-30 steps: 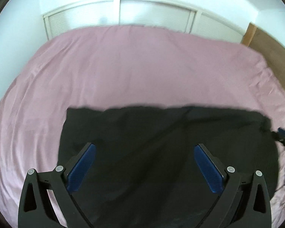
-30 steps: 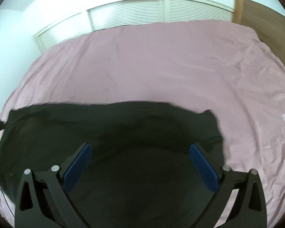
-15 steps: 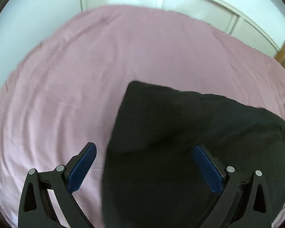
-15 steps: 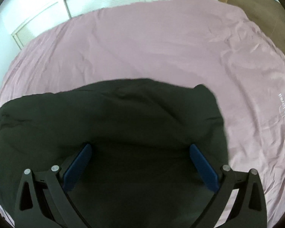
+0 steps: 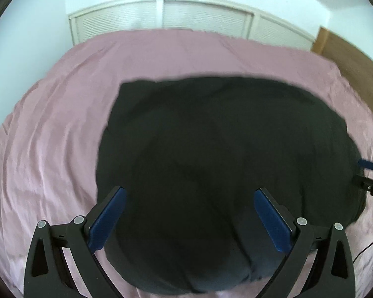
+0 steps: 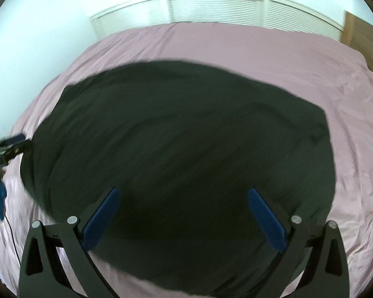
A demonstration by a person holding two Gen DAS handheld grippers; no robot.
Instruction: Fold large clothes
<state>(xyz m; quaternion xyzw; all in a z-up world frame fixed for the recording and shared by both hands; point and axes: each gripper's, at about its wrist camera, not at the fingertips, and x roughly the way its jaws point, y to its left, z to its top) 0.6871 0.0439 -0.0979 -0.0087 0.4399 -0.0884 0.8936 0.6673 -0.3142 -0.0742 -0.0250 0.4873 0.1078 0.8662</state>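
Pink bedding [image 5: 49, 149] is covering the bed, with white louvred doors [image 5: 201, 17] behind it and a wooden panel [image 5: 355, 57] at the far right. Lying flat on the bed is the garment [image 5: 223, 149], a black, roughly rectangular shape that looks already folded at least once.

Both tools are hovering above it with nothing between their blue pads. The left hand-held gripper [image 5: 190, 213] is spread wide over the garment's near left part, and the right hand-held gripper [image 6: 184, 213] is spread just as wide over its near middle. Each is peeking into the other's view at the frame edge.

To fold well from here, I judge that each tool should be dropping to a near corner, pinching the stacked layers together, then lifting evenly so the edges are meeting squarely.

Compared with half a second ago, the left view is swinging back rightward, so the garment is filling its centre again, and the right view is showing more of the cloth's left side.
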